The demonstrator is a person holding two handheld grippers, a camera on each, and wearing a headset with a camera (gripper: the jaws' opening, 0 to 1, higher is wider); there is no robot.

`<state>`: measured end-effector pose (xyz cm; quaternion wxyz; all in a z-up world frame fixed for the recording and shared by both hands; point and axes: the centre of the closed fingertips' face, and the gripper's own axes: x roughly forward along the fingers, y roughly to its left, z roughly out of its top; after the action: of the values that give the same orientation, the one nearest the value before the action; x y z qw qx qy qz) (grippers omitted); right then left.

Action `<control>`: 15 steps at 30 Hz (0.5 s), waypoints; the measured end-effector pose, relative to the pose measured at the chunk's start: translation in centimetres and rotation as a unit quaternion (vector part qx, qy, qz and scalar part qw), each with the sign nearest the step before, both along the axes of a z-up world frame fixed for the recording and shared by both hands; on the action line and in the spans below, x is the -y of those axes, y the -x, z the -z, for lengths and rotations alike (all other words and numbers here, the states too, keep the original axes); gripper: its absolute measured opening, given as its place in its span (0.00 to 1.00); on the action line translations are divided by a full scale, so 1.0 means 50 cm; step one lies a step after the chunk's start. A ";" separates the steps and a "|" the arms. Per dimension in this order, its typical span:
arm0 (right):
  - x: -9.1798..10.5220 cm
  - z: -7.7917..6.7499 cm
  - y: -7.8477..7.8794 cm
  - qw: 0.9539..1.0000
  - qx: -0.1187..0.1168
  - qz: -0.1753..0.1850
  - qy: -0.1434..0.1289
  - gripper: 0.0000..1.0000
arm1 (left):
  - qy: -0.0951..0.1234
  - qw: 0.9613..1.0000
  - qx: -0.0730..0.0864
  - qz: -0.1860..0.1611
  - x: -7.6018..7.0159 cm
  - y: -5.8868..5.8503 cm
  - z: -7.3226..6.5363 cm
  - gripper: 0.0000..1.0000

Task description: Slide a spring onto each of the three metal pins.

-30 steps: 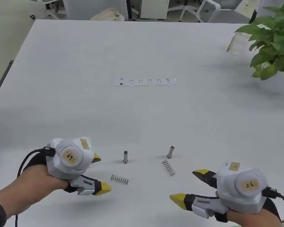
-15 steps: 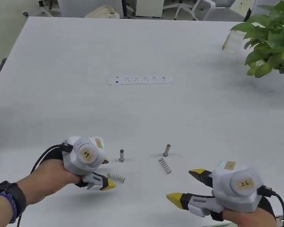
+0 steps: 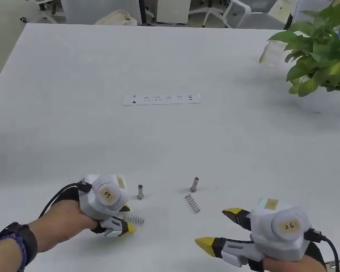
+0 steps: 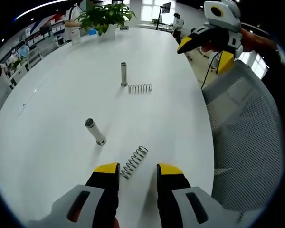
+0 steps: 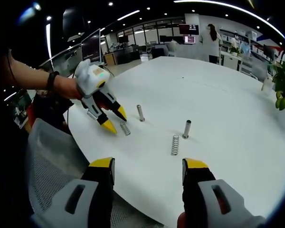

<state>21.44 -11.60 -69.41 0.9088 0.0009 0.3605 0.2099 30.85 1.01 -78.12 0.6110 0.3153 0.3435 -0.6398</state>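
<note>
Okay, left gripper (image 4: 138, 169) was spread, spring (image 4: 134, 162) lying flat on the table (image 4: 57, 99), its close end between the tips; pin (image 4: 94, 131) stood beside. Right gripper (image 5: 148, 164) spread too, well apart.

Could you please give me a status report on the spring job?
Left gripper open, straddling the near spring. Right gripper open, held apart. Two pins upright, bare. Nothing blocking.

In the head view the body of the left gripper (image 3: 126, 218) is covering the near end of a spring (image 3: 135, 219), leaving it unclear whether either jaw is touching the coil. The bottom edge is cutting off the right gripper (image 3: 217, 228), the right edge is cropping the plant (image 3: 317, 51), and the sockets on the power strip (image 3: 161, 99) are showing too small to read
</note>
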 end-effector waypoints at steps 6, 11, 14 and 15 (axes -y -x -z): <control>-0.001 -0.001 -0.001 1.000 0.000 0.000 -0.001 0.56 | -0.007 1.000 -0.004 0.003 -0.005 0.009 0.009 0.21; -0.002 -0.003 -0.004 1.000 0.001 -0.001 -0.001 0.56 | -0.013 1.000 -0.002 0.004 -0.013 0.014 0.016 0.17; -0.003 -0.004 -0.005 1.000 0.002 -0.002 -0.001 0.56 | -0.017 1.000 -0.003 -0.005 -0.016 0.013 0.020 0.15; -0.003 -0.004 -0.006 1.000 0.002 -0.002 -0.001 0.55 | -0.019 1.000 -0.003 -0.009 -0.018 0.012 0.022 0.14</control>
<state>21.72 -11.45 -69.22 0.9092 0.0011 0.3584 0.2118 30.24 1.90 -79.22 0.6099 0.3217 0.3597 -0.6286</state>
